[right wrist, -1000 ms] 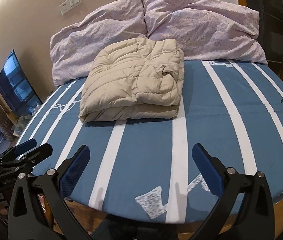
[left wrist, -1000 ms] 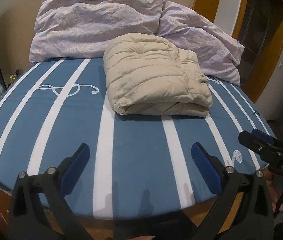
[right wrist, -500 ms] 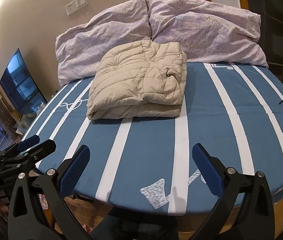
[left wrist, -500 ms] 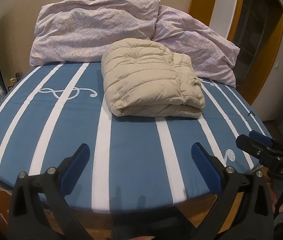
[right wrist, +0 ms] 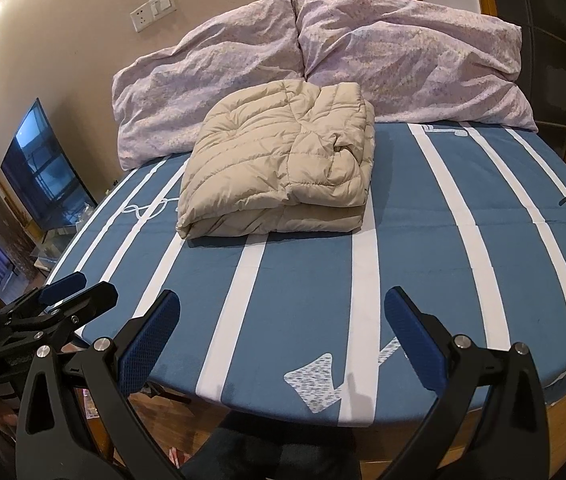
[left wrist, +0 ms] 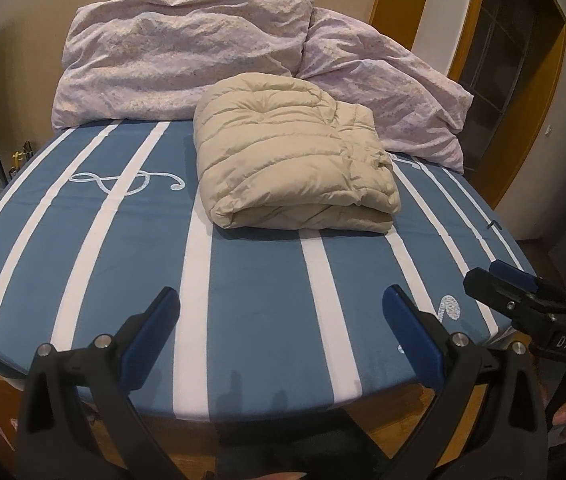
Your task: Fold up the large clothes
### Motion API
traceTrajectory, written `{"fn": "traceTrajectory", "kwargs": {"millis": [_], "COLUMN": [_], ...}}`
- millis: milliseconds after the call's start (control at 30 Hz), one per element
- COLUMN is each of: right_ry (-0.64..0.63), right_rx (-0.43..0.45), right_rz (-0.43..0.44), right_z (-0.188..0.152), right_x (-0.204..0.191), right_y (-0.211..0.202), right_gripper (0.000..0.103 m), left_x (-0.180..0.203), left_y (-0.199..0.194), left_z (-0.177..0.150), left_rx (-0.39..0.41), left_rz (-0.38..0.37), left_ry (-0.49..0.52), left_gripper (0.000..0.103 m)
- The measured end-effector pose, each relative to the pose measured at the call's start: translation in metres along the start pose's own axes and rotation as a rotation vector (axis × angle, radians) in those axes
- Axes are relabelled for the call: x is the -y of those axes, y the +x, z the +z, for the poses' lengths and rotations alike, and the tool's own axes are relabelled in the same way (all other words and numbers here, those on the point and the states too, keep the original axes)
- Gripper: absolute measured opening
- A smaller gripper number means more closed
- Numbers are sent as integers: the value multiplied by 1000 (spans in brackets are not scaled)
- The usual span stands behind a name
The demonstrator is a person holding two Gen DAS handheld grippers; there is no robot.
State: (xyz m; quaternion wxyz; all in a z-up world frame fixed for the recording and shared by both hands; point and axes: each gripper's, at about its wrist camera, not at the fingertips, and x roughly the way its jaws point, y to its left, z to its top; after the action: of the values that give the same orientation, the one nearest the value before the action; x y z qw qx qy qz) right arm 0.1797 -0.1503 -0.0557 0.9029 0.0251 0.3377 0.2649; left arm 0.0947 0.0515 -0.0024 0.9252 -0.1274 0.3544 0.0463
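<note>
Where pillows (left wrist: 187,52) end, folded jacket (left wrist: 291,160) on bed (left wrist: 251,280).

A beige quilted puffer jacket (left wrist: 291,156) (right wrist: 283,160) is seen folded into a thick, compact rectangular bundle. It is laid flat on the blue-and-white striped bed (left wrist: 259,292), just before the lilac pillows (left wrist: 187,52), touching them.

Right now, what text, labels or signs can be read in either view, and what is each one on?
"DAS": white letters on the black body of the right gripper, seen in the left wrist view.
Small print on the left gripper body in the right wrist view: too blurred to read.
The blue striped bedsheet carries music-note motifs only, no words.
</note>
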Motion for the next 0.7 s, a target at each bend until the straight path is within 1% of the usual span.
{"fn": "traceTrajectory", "kwargs": {"millis": [700], "right_ry": [-5], "right_rx": [-2], "right_rz": [2], "right_z": [1], "right_x": [2], "right_y": [-2], "right_gripper": [102], "left_x": [7], "left_y": [1], "left_z": [3], "left_rx": [-1], "left_rz": [1], "left_ry": [16], "left_gripper": [101]}}
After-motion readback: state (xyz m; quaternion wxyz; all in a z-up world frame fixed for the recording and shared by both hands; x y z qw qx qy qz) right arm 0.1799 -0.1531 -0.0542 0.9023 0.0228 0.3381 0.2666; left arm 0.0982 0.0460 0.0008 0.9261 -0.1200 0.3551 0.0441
